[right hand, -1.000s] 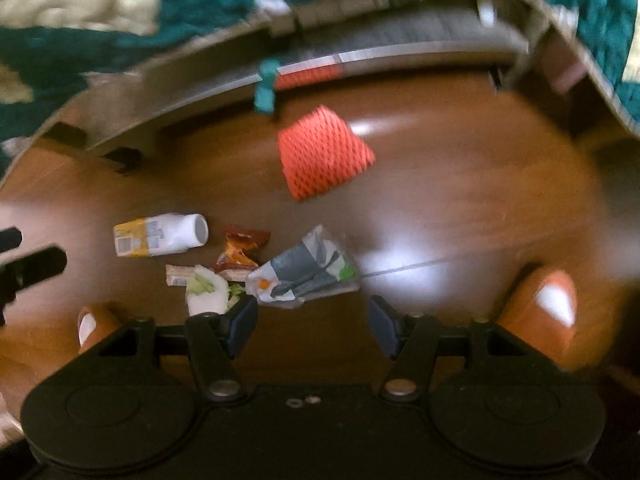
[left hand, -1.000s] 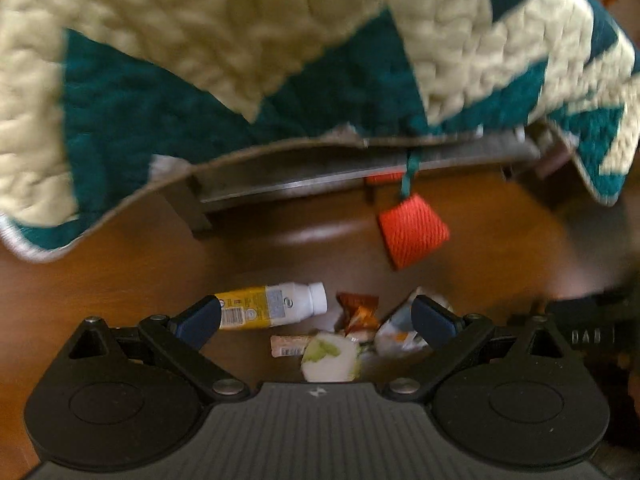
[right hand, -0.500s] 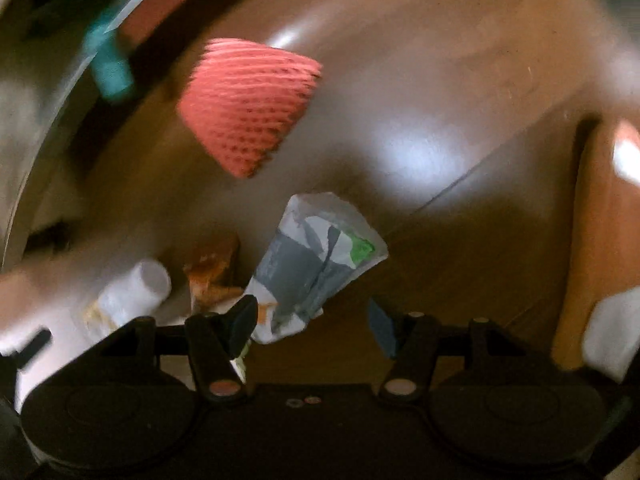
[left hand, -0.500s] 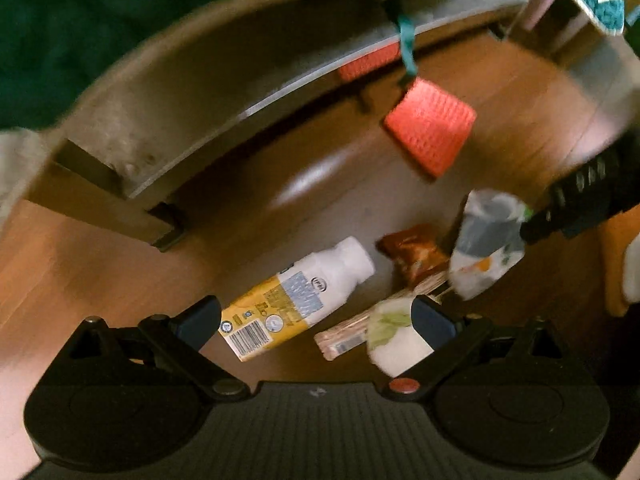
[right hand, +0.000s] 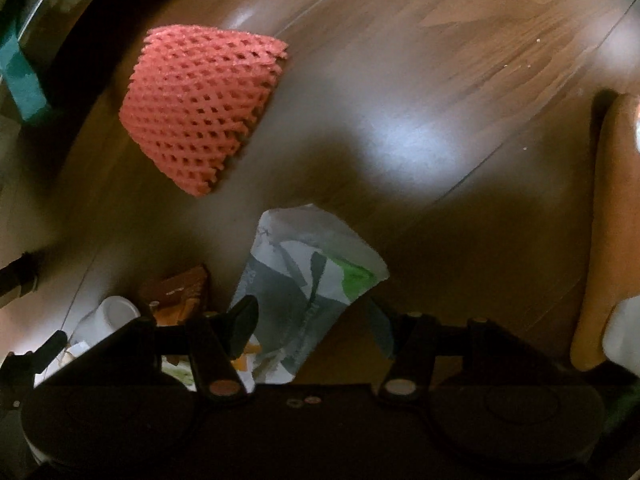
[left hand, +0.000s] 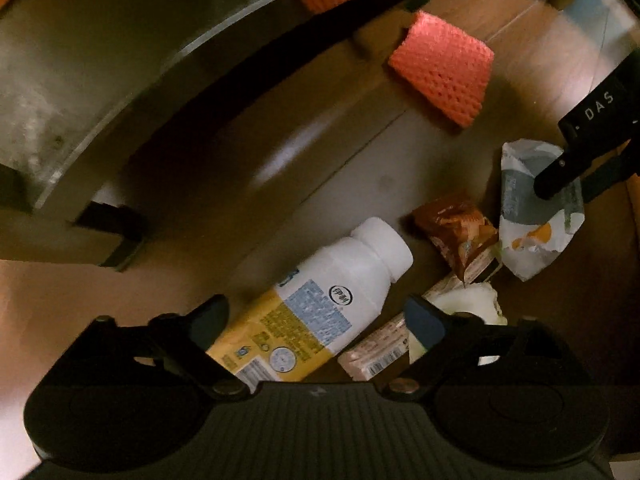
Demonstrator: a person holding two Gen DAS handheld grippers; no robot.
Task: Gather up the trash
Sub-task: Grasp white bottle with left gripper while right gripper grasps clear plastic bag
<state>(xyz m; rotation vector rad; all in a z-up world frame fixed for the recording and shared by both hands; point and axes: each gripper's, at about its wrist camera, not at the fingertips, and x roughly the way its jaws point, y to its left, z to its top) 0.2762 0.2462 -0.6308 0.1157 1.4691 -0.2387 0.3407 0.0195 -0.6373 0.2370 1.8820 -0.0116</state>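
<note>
My left gripper (left hand: 316, 316) has just been narrowing, jaws apart astride the milk bottle (left hand: 320, 304), which points toward two o'clock. My right gripper (right hand: 312, 320) gapes over the crumpled wrapper (right hand: 308, 284), pads not pressing.

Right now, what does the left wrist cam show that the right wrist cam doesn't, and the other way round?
Left wrist only: the full white and yellow bottle lying between the open left tongs, a barcoded wrapper strip beside it, and the grey furniture base.
Right wrist only: an orange slipper at the right edge, and the open right tongs straddling the crumpled white wrapper.
Both: that white wrapper, the red foam net, the brown snack packet, the wood floor.
</note>
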